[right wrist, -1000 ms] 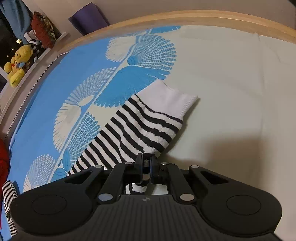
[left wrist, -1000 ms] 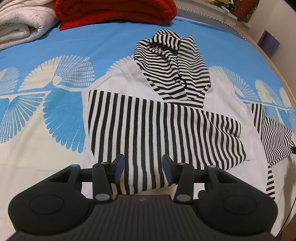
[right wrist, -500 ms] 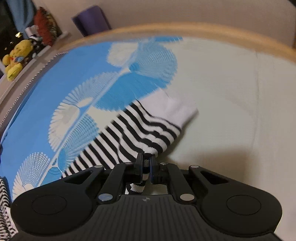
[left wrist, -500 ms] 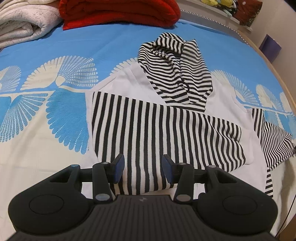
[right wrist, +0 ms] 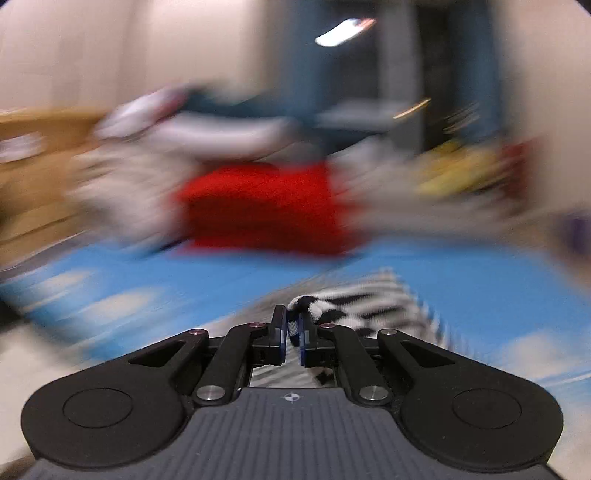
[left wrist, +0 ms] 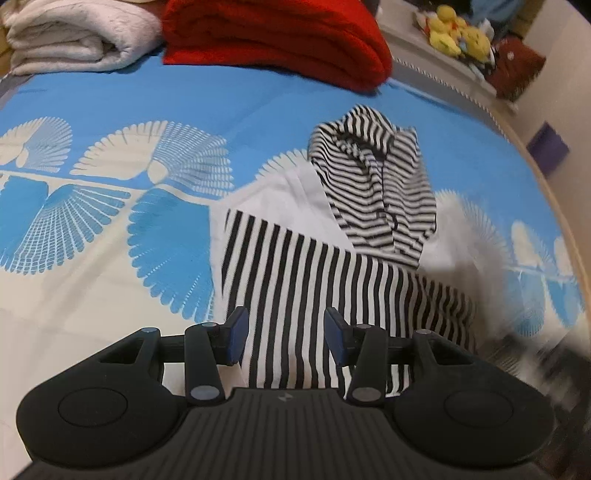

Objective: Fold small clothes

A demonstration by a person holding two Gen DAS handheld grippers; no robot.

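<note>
A small black-and-white striped hoodie point(left wrist: 332, 258) lies on the blue-and-cream bedspread point(left wrist: 110, 221), hood point(left wrist: 373, 181) away from me, with one striped sleeve folded across its white body. My left gripper point(left wrist: 282, 332) is open and empty, hovering over the folded sleeve near the hem. My right gripper point(right wrist: 291, 332) is shut on the striped sleeve cuff point(right wrist: 317, 314) and holds it lifted; that view is heavily blurred. The rest of the sleeve point(right wrist: 369, 302) trails off to the right behind the fingers.
A folded red blanket point(left wrist: 273, 40) and a folded white blanket point(left wrist: 74, 33) lie at the far end of the bed. Yellow plush toys point(left wrist: 458, 29) sit on a ledge at the far right. The wooden bed edge point(left wrist: 565, 206) curves along the right.
My right gripper has swung the gripped cuff up off the bed and turned toward the hoodie and the blankets. My left gripper has drawn back slightly and stays open.
</note>
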